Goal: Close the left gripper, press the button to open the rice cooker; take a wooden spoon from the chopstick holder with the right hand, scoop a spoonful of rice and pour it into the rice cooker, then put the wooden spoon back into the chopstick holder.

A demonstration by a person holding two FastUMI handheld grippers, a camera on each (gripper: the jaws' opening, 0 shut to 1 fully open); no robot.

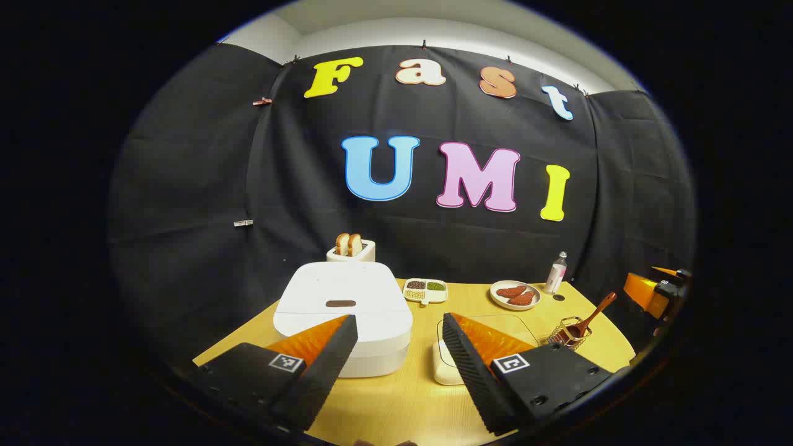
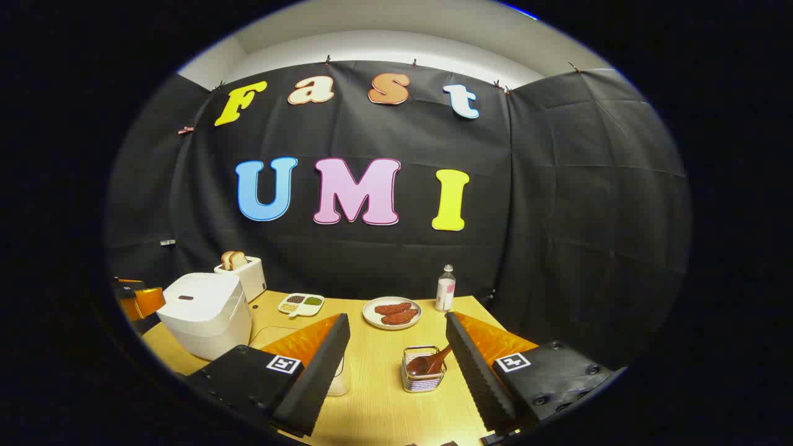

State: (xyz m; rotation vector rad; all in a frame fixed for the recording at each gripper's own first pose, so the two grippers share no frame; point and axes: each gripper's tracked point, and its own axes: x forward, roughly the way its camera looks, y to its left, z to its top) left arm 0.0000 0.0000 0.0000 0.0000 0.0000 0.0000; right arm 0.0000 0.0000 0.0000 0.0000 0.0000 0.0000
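Observation:
The white rice cooker (image 1: 344, 291) stands shut on the wooden table, its dark oval button (image 1: 341, 303) on the lid. My left gripper (image 1: 399, 319) hovers open in front of it, nothing between its fingers. A pale rice container (image 1: 442, 364) with a clear lid sits right of the cooker, partly hidden by a finger. The wire chopstick holder (image 2: 423, 376) holds the wooden spoon (image 2: 432, 362), handle leaning right. My right gripper (image 2: 397, 318) is open just above and before the holder. The rice cooker (image 2: 204, 313) is at the left in the right gripper view.
A toaster (image 1: 351, 249) with bread stands behind the cooker. A divided dish of grains (image 1: 425, 289), a plate of meat (image 1: 515, 295) and a small bottle (image 1: 556, 272) line the back of the table. The black cloth wall is close behind.

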